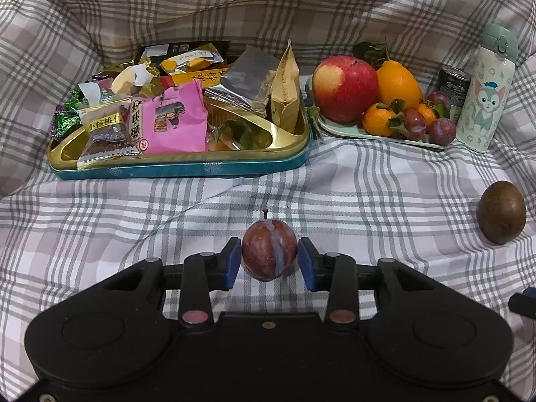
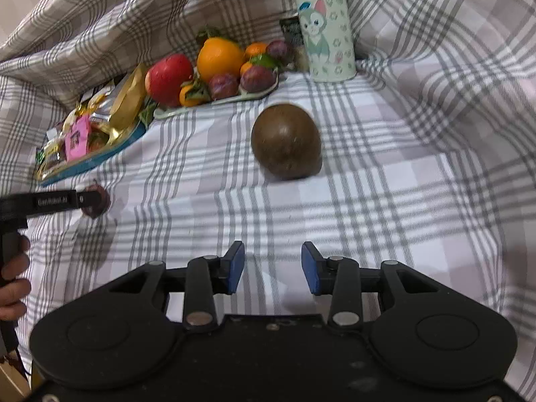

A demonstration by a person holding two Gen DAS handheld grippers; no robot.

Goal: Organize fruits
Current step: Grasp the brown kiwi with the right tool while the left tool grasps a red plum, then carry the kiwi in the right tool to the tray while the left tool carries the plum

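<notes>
A dark red plum (image 1: 269, 249) sits between the blue pads of my left gripper (image 1: 269, 259), which is shut on it just above the checked cloth. It shows partly in the right wrist view (image 2: 97, 202), behind the left gripper's finger (image 2: 50, 201). A brown round fruit (image 2: 286, 140) lies on the cloth ahead of my right gripper (image 2: 273, 266), which is open and empty; it also shows at the far right of the left wrist view (image 1: 501, 212). A pale green tray (image 1: 348, 131) holds an apple (image 1: 345, 87), oranges and plums.
A teal and gold tin (image 1: 187, 167) full of snack packets stands at the back left. A cartoon-cat bottle (image 1: 485, 90) and a dark can (image 1: 454, 83) stand right of the fruit tray. Folded checked fabric rises behind and at the sides.
</notes>
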